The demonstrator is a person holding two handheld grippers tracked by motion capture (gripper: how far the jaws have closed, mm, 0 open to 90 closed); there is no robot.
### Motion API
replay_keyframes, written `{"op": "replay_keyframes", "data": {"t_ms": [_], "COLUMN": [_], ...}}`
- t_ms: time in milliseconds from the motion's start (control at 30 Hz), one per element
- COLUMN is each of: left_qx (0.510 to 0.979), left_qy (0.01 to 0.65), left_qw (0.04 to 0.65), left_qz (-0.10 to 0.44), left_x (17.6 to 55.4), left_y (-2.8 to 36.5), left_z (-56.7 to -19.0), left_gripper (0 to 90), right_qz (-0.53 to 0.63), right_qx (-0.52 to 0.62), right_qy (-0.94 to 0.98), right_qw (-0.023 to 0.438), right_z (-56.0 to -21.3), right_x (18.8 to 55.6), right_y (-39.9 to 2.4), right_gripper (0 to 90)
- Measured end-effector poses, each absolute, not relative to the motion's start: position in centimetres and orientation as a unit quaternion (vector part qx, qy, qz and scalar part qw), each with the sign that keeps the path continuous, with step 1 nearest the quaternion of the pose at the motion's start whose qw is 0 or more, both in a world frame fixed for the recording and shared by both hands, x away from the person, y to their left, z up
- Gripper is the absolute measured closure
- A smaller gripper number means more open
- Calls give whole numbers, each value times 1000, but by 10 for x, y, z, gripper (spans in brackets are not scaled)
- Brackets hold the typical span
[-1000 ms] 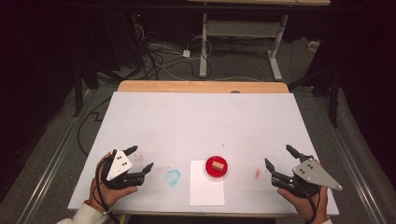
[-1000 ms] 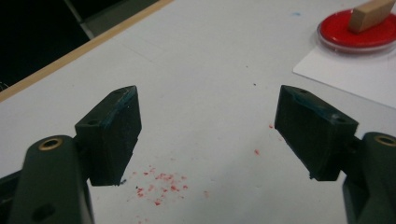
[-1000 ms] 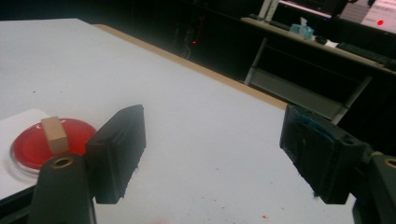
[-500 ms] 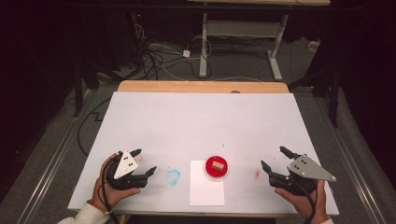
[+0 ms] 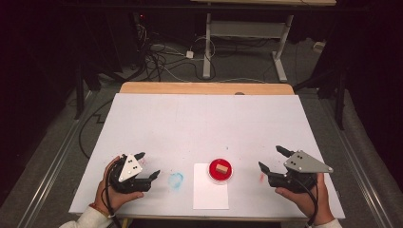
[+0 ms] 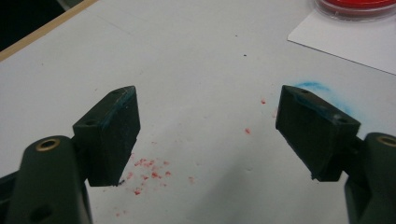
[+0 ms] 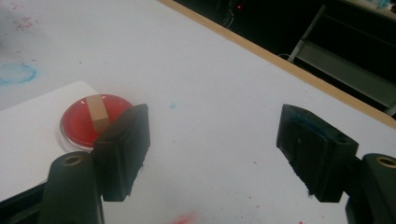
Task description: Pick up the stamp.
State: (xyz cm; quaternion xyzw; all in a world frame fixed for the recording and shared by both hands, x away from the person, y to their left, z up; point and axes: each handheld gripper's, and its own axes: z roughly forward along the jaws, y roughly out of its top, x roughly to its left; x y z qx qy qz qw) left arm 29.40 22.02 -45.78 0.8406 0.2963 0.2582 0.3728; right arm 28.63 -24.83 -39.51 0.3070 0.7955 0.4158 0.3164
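The red dish (image 5: 221, 171) sits near the front edge of the surface (image 5: 204, 123), roughly midway between the two grippers, and rests on the far end of a white sheet of paper (image 5: 210, 192). A small tan block (image 5: 220, 168) lies inside the dish; in the right gripper view the block (image 7: 97, 113) stands tilted within the red dish (image 7: 79, 123).

The left gripper (image 5: 148, 166) is held low at the near left of the surface. Its jaws stand wide open with nothing between them. In the left gripper view, the left gripper (image 6: 208, 135) points over bare surface marked by red specks (image 6: 147, 170). A blue smudge (image 5: 176, 180) lies on the surface between this gripper and the paper, just beside the paper's left edge.

The right gripper (image 5: 272, 159) is held at the near right, well apart from the dish, jaws pointing left towards it. Its jaws have just been closing slightly but remain wide open, with nothing between them. In the right gripper view, the right gripper (image 7: 212, 149) frames empty surface, with the dish just left of the left jaw. A red smear (image 5: 261, 177) marks the surface just below this gripper's jaws
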Motion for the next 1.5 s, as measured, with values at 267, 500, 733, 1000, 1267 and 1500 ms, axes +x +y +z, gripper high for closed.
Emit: {"op": "replay_keyframes", "data": {"t_ms": [267, 500, 733, 1000, 1267, 1500], "left_qx": [840, 841, 841, 842, 844, 846], "left_qy": [299, 299, 301, 300, 298, 297], "left_qw": [375, 375, 374, 373, 371, 369], "left_qz": [255, 251, 249, 248, 247, 246], "left_x": [294, 294, 294, 294, 294, 294], "left_y": [221, 223, 224, 225, 224, 223], "left_z": [-458, -459, -460, -460, -460, -460], "left_gripper": [215, 215, 215, 215, 215, 215], "right_qz": [402, 385, 373, 359, 342, 319], "right_qx": [279, 241, 229, 222, 218, 217], "right_qy": [822, 853, 865, 877, 890, 905], "right_qw": [290, 258, 244, 230, 208, 182], "right_z": [-390, -391, -395, -401, -408, -416], "right_x": [293, 302, 309, 314, 322, 331], "right_y": [-225, -194, -177, -168, -159, -150], "right_gripper": [266, 273, 280, 290, 348, 393]}}
